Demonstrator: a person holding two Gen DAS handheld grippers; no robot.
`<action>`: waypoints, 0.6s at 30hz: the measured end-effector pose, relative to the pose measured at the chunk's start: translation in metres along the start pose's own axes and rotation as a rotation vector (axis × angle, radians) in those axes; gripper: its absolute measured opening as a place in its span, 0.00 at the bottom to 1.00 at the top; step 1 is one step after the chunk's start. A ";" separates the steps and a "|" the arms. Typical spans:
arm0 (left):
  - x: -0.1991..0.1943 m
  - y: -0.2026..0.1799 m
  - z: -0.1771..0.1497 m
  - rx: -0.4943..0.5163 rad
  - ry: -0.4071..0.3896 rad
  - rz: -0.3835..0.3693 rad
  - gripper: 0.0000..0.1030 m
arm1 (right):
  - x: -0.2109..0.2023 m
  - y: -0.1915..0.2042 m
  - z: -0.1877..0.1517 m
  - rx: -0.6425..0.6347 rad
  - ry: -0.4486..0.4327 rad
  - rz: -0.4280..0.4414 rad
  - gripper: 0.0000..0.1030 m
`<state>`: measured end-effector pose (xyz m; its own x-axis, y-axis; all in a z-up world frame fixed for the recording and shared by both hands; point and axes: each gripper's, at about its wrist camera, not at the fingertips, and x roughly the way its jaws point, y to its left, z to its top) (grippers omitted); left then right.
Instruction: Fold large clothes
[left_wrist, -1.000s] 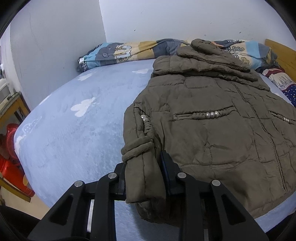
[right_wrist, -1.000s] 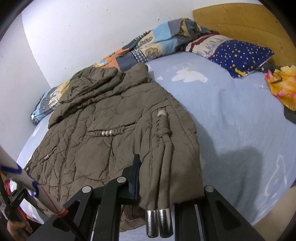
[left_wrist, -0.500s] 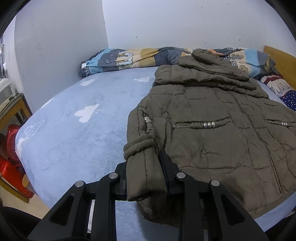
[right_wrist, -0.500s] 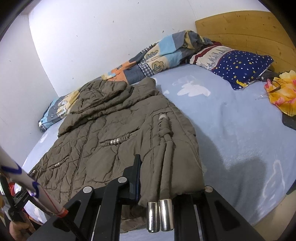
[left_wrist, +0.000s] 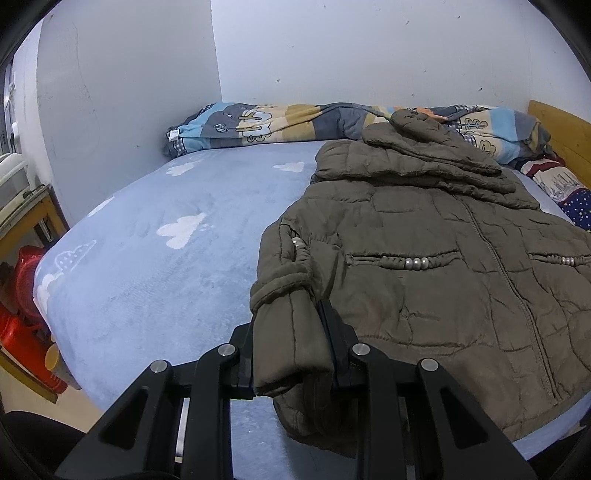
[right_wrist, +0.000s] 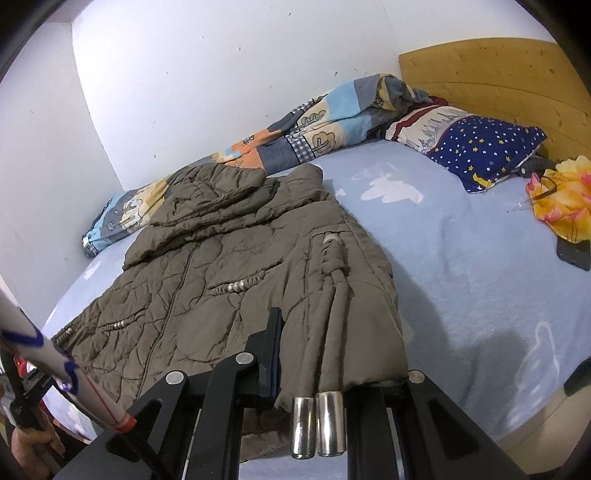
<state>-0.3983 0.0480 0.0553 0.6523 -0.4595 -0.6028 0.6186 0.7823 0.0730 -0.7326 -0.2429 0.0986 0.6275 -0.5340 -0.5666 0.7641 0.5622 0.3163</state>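
An olive-brown quilted jacket (left_wrist: 436, 266) lies front up on the light blue bed (left_wrist: 155, 266), hood toward the far wall. It also shows in the right wrist view (right_wrist: 221, 266). My left gripper (left_wrist: 291, 347) is shut on the jacket's left sleeve cuff (left_wrist: 288, 332) at the near hem. My right gripper (right_wrist: 332, 354) is shut on the jacket's right lower corner (right_wrist: 354, 332), with two drawcords with metal tips (right_wrist: 319, 424) hanging over it. Its right finger is hidden under the fabric.
A patchwork quilt (left_wrist: 280, 125) lies along the far wall. A starry blue pillow (right_wrist: 476, 147) and a yellow-orange cloth (right_wrist: 565, 195) sit by the wooden headboard (right_wrist: 491, 81). Red plastic items (left_wrist: 22, 310) and a wooden stand (left_wrist: 26, 221) are left of the bed.
Both grippers have lifted and drawn back a little with the jacket's near edge held, so more wall shows. The grips are unchanged.
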 end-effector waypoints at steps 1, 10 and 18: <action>0.000 0.000 0.000 0.000 -0.001 0.001 0.24 | -0.001 0.001 0.000 -0.002 -0.001 0.000 0.13; -0.014 0.005 0.007 -0.007 -0.034 -0.006 0.24 | -0.015 0.007 0.000 -0.012 -0.016 0.021 0.13; -0.024 0.014 0.032 -0.028 -0.075 -0.043 0.24 | -0.020 0.006 0.017 -0.008 -0.028 0.048 0.13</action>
<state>-0.3917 0.0567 0.0962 0.6569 -0.5225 -0.5436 0.6349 0.7722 0.0251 -0.7383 -0.2396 0.1244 0.6673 -0.5239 -0.5294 0.7320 0.5926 0.3362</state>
